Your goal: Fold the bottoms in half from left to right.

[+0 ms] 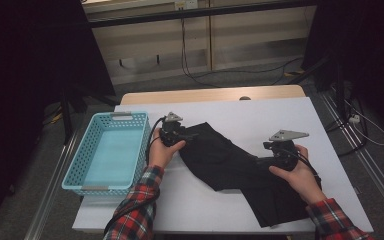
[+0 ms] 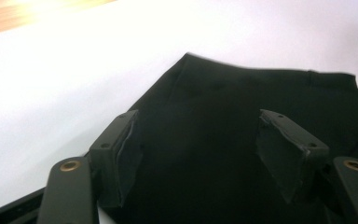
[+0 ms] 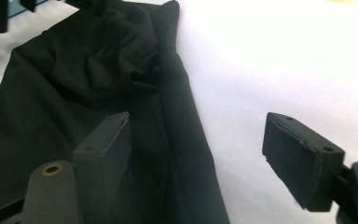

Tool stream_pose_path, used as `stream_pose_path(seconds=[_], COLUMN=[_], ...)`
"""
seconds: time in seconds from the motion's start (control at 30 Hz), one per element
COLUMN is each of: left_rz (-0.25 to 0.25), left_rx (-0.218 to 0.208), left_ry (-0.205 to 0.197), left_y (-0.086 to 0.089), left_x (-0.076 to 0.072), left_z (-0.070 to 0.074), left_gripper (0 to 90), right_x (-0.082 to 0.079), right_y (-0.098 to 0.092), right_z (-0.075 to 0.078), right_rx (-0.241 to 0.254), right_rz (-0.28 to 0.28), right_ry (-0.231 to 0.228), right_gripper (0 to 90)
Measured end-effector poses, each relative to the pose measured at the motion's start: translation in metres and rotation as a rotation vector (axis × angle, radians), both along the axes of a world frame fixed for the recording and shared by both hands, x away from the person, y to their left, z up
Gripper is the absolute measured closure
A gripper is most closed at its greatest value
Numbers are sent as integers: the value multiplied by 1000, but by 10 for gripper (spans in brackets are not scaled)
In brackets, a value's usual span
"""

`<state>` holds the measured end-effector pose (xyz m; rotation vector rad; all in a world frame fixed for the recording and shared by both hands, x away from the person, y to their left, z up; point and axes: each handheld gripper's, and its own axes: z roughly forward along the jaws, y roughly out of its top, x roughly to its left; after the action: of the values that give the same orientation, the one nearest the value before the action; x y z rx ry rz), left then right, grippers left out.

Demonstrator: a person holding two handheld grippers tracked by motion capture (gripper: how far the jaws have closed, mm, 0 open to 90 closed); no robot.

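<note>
Both hands work the black garment (image 1: pixel 240 167), lying slantwise from mid-table toward the near right corner. Left gripper (image 1: pixel 182 134) hovers, jaws apart, over its far end; right gripper (image 1: pixel 270 155), also apart, mid-length.

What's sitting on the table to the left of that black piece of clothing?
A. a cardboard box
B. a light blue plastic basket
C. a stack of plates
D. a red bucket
B: a light blue basket with perforated walls stands at the table's left edge, beside the black garment spread across the white table.
</note>
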<state>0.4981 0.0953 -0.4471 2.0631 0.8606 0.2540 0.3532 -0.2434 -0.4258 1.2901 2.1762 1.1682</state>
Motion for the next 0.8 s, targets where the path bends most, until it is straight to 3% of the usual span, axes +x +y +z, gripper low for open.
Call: stream_pose_path(seconds=[0.17, 0.27, 0.33, 0.37, 0.43, 0.53, 0.63, 0.8], left_rz=[-31, -42, -61, -66, -73, -82, -80, -61], left_rx=[30, 68, 98, 91, 119, 111, 116, 65], left_ry=[-4, 6, -14, -2, -3, 29, 21, 1], left_y=[-13, -19, -21, -22, -21, -19, -16, -6], left_x=[9, 12, 11, 11, 10, 7, 4, 0], left_z=[-7, -11, -12, -11, -9, -7, -5, 6], left_gripper=[379, 476, 552, 589, 709, 871, 885, 882], right_x=[-2, -2, -2, -3, -3, -2, -1, 0], right_y=[-5, -6, -6, -6, -6, -7, -6, -5], right_z=[0, 1, 1, 1, 1, 0, -1, -1], right_rx=[6, 10, 11, 12, 12, 12, 8, 11], right_rz=[-10, -14, -12, -11, -12, -15, -14, -11], right_ry=[-6, -4, -1, -3, -5, -1, 2, -1], right_gripper=[232, 231, 231, 231, 231, 228, 226, 226])
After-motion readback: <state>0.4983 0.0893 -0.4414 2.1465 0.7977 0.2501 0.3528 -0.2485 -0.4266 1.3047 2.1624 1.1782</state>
